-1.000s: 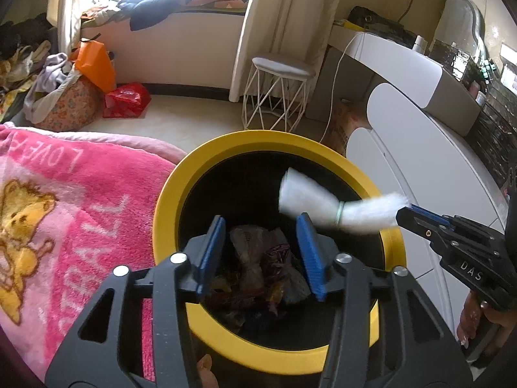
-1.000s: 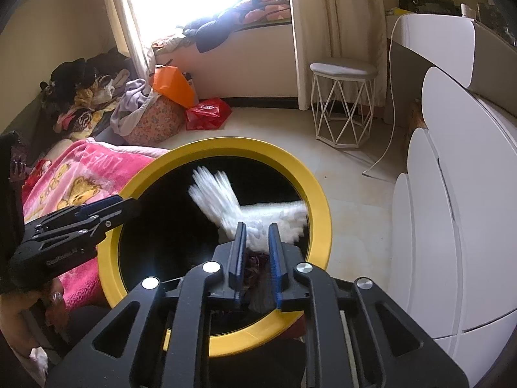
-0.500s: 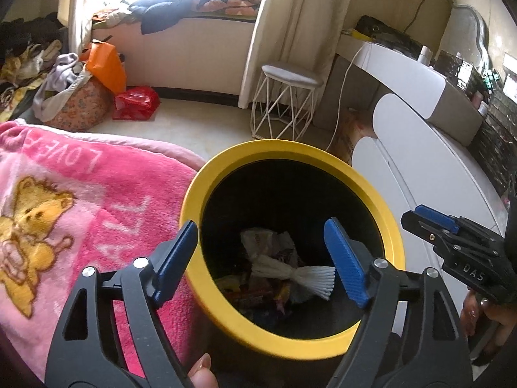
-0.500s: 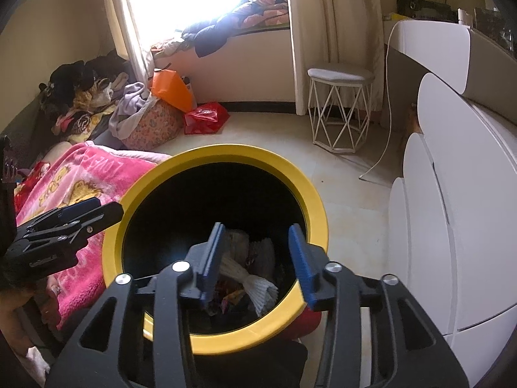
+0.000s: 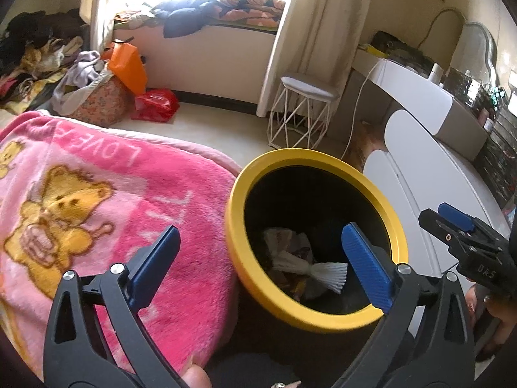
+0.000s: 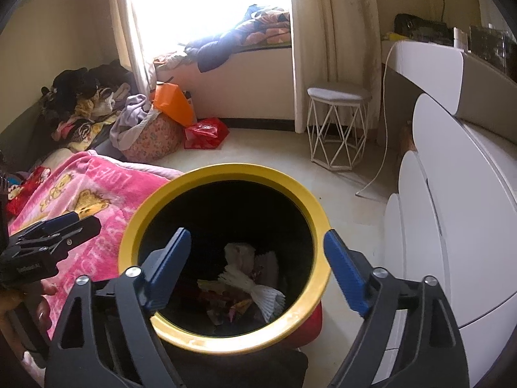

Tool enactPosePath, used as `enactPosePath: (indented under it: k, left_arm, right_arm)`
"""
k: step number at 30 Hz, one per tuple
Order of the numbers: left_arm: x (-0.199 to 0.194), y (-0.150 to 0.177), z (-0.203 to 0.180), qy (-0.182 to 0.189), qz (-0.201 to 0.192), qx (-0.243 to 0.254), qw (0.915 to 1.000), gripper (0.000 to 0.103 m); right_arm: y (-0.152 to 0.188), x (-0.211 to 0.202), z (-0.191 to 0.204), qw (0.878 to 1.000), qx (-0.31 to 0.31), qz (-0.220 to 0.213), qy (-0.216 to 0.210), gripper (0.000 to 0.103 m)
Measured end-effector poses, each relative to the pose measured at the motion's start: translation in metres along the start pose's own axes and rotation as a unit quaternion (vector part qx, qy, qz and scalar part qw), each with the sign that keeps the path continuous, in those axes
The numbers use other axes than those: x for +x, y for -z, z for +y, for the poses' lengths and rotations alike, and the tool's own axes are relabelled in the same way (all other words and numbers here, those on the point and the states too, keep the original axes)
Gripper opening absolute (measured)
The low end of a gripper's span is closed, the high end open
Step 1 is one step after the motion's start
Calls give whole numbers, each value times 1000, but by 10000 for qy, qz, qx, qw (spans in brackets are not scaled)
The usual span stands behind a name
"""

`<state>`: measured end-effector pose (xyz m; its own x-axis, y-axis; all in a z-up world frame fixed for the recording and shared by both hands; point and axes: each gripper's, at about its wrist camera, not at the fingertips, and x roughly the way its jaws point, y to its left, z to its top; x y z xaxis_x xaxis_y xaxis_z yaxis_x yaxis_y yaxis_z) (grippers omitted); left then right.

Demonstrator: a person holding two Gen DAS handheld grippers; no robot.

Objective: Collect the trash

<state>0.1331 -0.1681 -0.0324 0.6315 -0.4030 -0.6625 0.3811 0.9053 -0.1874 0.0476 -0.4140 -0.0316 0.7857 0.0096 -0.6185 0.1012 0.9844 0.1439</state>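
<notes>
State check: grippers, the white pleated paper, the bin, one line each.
left gripper: open, nothing between the fingers, just been opening
right gripper: open, empty, just been opening
white pleated paper: lying in the bin on other trash
yellow-rimmed bin: upright, no lid, trash at the bottom
pink blanket: spread beside the bin

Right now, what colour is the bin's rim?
Yellow; the bin rim rings a black interior. Clearest in the right wrist view.
</notes>
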Motion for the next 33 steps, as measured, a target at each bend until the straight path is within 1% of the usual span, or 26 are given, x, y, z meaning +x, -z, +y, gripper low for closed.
enactPosePath:
  k: [2,4,8,12,14,17,19,23,27,33]
  left_arm:
    - [-6,1,4,-83,-27,-16,10000,92]
    - [-11,3,7,-160,-47,-52,9998,92]
    - [-23,6,15,-328,-105,-134,9993,92]
    - [-38,13,26,-558,-214,-231,9979,92]
    - [-47,17,31,-706,-293,-294,9966,92]
    - [-61,24,40,-874,-452,-341,9946,92]
    - [-69,28,42,-980,-539,-301,9933,92]
    - [-86,38,44,-1096,-769,-223,9908,92]
    - [-98,49,50,-1216,-978,-248,9874,92]
    - [-115,66,55,-1434,-1383,-281,9795,92]
  right_arm:
    - [0,-4,6,10000,-20,-88,-36,86]
    - [0,-7,14,9998,-1,-159,-121,92]
    - [1,-13,32,9991,3,-264,-317,95]
    - [3,-20,52,9985,-141,-458,-264,96]
    - [6,-23,59,9980,-98,-562,-274,96]
    - [9,-28,67,9970,-9,-715,-298,96]
    - [12,-31,73,9960,-78,-833,-325,96]
    - [17,-38,82,9932,-131,-1076,-429,96]
    - [22,-45,88,9901,-165,-1301,-507,96]
    - [37,-62,101,9804,-373,-1865,-508,97]
